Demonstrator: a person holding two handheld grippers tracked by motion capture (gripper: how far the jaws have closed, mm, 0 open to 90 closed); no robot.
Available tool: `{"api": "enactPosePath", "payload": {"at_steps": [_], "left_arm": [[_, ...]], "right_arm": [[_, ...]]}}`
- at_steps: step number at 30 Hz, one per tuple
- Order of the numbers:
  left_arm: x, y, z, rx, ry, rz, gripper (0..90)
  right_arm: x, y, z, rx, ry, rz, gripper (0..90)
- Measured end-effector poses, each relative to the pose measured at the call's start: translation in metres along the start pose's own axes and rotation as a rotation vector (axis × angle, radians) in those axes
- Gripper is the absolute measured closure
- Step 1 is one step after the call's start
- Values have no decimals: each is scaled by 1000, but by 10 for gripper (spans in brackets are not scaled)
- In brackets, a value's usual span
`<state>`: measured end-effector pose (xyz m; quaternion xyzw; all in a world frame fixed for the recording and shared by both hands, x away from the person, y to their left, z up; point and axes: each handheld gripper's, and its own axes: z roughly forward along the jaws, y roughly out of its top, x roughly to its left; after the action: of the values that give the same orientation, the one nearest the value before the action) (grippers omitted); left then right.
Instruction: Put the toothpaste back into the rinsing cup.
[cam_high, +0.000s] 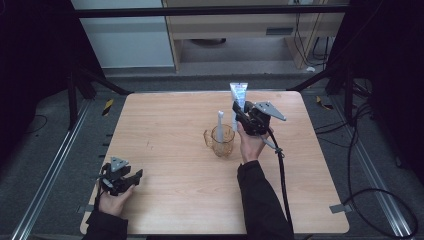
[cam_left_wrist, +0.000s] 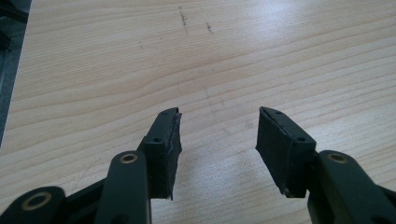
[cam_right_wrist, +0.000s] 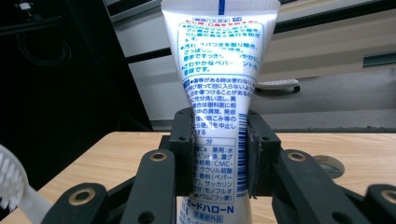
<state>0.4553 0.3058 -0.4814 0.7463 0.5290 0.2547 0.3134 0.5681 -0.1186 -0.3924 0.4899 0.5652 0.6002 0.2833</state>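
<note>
Two jaws of my right gripper (cam_high: 239, 116) clamped the toothpaste tube (cam_right_wrist: 218, 93) upright beside the cup (cam_high: 222, 141) near the table's (cam_high: 165, 150) middle, left gripper (cam_high: 131, 178) open at the near-left corner; I feared the squeezed tube slipping.

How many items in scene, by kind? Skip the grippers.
Toothpaste tube: 1, upright, clamped in the right gripper above the table
Toothbrush: 1, standing head-up in the cup
Clear cup with handle: 1, on the table
Total: 3
</note>
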Motion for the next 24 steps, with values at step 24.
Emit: {"api": "enactPosePath", "payload": {"at_steps": [24], "left_arm": [[0,0,0,2,0,2,485]], "right_arm": [[12,-22,22,40,16,-13,687]]}}
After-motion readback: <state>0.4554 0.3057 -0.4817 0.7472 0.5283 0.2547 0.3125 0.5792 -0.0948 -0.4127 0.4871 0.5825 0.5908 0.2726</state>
